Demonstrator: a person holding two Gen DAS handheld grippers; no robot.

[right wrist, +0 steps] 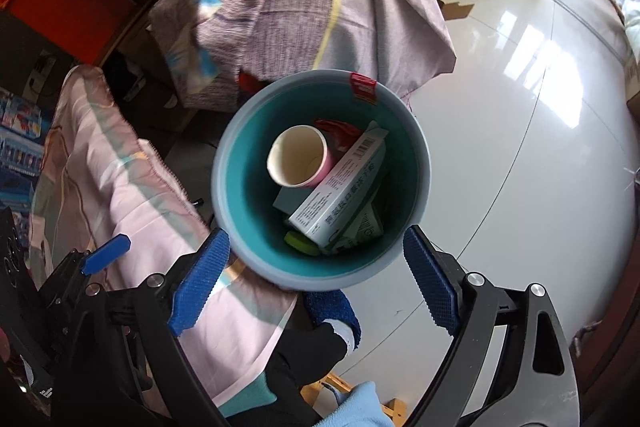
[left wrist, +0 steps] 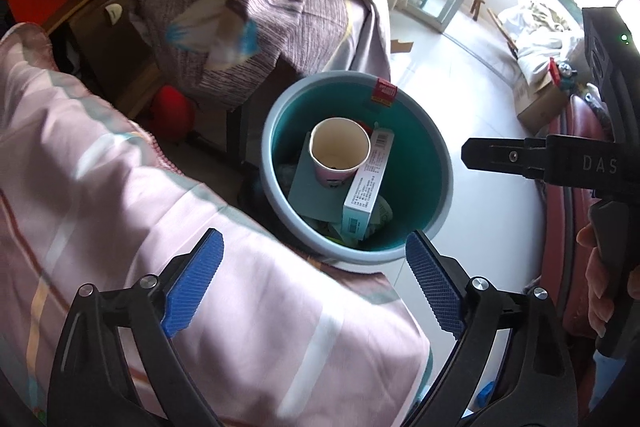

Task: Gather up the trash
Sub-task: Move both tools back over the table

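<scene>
A teal bin (left wrist: 416, 167) with a grey rim (right wrist: 224, 163) stands on the floor below both grippers. Inside lie a pink paper cup (left wrist: 340, 151) (right wrist: 298, 161), a white and teal carton (left wrist: 368, 187) (right wrist: 340, 187), a teal card (left wrist: 312, 195), a red wrapper (right wrist: 340, 135) and a green scrap (right wrist: 300, 241). My left gripper (left wrist: 312, 249) hangs open above the bin's near rim with nothing between its blue pads. My right gripper (right wrist: 316, 241) is open and empty over the bin too. One of its black fingers (left wrist: 500, 157) reaches in from the right in the left wrist view.
Pink striped bedding (left wrist: 120, 207) (right wrist: 120, 187) lies left of the bin and touches its rim. A purple-grey cloth (left wrist: 260, 7) (right wrist: 300, 7) drapes furniture behind it. Glossy white floor (right wrist: 520, 147) spreads right. A cardboard box (left wrist: 540, 103) sits far right. A person's foot (right wrist: 332, 311) is near the bin.
</scene>
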